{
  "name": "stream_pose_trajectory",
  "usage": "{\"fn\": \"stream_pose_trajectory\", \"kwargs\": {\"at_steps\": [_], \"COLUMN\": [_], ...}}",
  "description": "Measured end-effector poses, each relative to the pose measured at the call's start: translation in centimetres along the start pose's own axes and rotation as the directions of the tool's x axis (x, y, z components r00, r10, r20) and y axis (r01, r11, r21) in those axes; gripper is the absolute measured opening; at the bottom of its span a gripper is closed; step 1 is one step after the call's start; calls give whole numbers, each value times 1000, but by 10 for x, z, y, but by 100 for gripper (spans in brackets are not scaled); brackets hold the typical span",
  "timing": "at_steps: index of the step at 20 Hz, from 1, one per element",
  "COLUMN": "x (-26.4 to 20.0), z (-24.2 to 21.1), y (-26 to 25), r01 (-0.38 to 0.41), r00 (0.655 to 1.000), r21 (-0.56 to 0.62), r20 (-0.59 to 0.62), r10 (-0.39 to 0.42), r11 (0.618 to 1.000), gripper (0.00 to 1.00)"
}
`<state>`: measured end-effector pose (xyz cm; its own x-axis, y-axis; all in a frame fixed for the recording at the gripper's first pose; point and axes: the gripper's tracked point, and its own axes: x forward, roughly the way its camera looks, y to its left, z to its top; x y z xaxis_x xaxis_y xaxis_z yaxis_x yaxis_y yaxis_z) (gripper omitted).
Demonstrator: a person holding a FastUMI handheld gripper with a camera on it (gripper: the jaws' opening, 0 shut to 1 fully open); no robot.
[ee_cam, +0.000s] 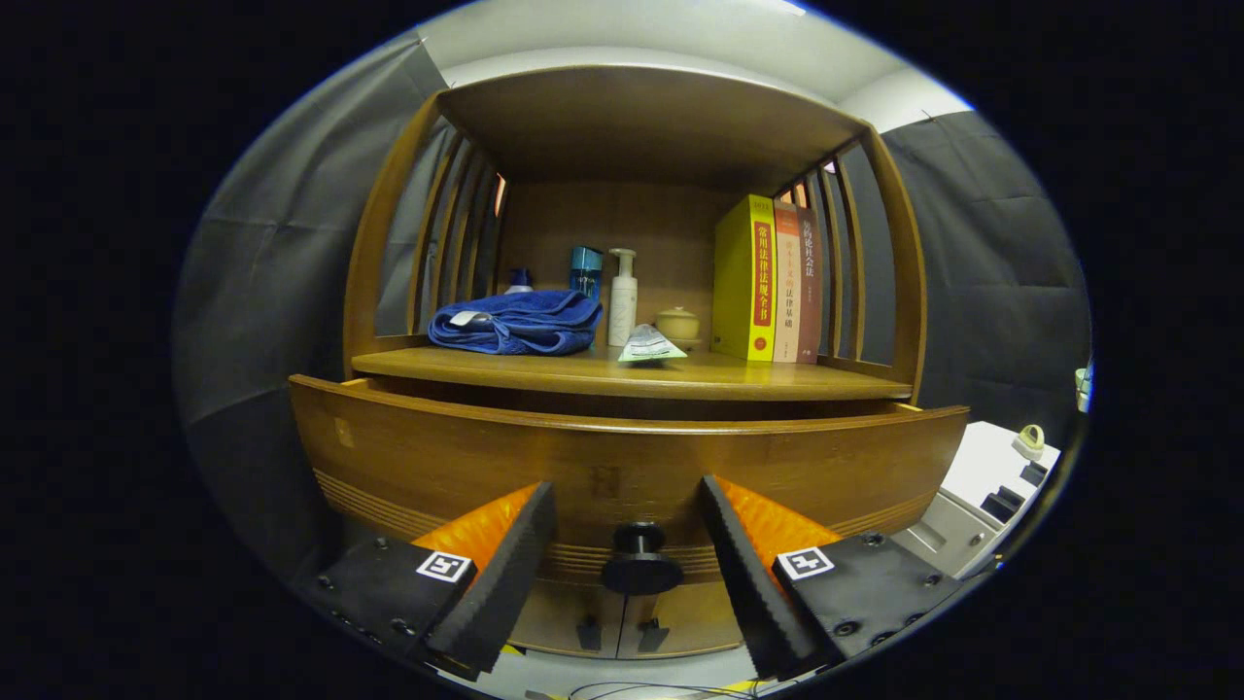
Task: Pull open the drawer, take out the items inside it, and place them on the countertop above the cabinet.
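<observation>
The gripper point(627, 530) has its fingers spread apart, either side of the drawer point(622, 467) knob point(640, 562), not touching it. Above the drawer, the countertop point(583, 374) holds a towel point(517, 323), bottle point(622, 297), packet point(649, 344) and books point(768, 282).

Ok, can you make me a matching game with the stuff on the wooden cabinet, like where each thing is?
Things:
1. blue towel
2. yellow book
3. round black knob
4. white pump bottle

Places:
A. on the drawer front, between the open gripper's fingers
B. standing near the back of the countertop, just right of the towel
C. folded at the countertop's left end
D. upright at the right end, beside two other books

Pairs: 1-C, 2-D, 3-A, 4-B
</observation>
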<state>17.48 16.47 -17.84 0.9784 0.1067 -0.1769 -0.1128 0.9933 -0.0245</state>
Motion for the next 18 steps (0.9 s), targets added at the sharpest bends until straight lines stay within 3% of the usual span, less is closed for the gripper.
{"fn": "stream_pose_trajectory", "kwargs": {"at_steps": [13,18], "x": [50,32], "z": [2,11], "y": [1,-3], "r01": [2,7], "r00": [1000,1000], "r21": [-23,87], "r20": [-1,-9], "r10": [-2,-7], "r11": [1000,996], "gripper": [99,97]}}
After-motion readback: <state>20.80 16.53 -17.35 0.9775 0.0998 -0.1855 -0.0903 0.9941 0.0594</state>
